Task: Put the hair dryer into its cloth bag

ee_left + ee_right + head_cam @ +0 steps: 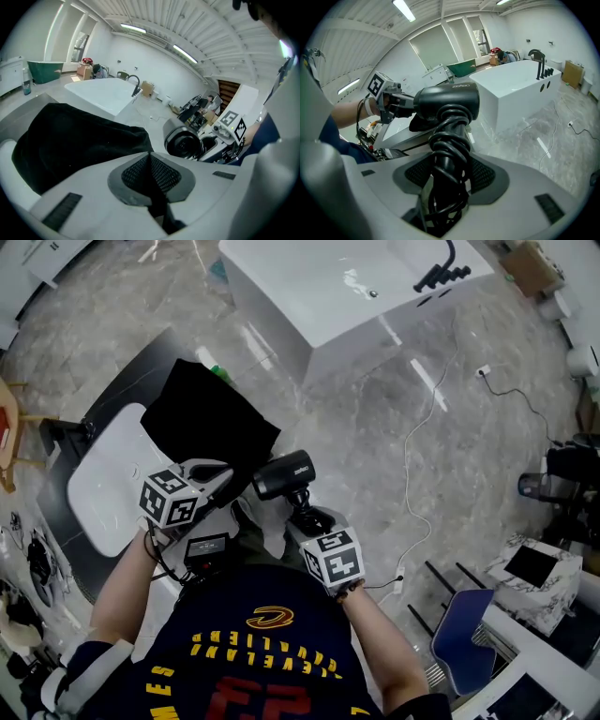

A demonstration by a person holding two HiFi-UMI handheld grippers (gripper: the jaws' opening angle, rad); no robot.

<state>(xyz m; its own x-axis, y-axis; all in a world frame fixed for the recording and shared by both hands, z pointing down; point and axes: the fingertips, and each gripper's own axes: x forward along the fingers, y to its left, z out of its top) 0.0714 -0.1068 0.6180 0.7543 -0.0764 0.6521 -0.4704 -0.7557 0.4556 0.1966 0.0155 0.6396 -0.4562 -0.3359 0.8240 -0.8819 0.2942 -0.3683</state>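
Your right gripper (306, 517) is clamping the cord-wrapped handle of the dryer (284, 474), carrying it handle-down. The barrel is lying level, with one end pointing left at the bag (211, 423). Your left gripper (219, 482), the nearer one to the bag, is pinching the bag's near edge with its jaws together, just beside the dryer. The bag's opening is not showing.

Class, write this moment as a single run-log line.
left gripper: jaws shut on cloth bag edge | right gripper: jaws shut on hair dryer handle | status: dryer not yet in bag
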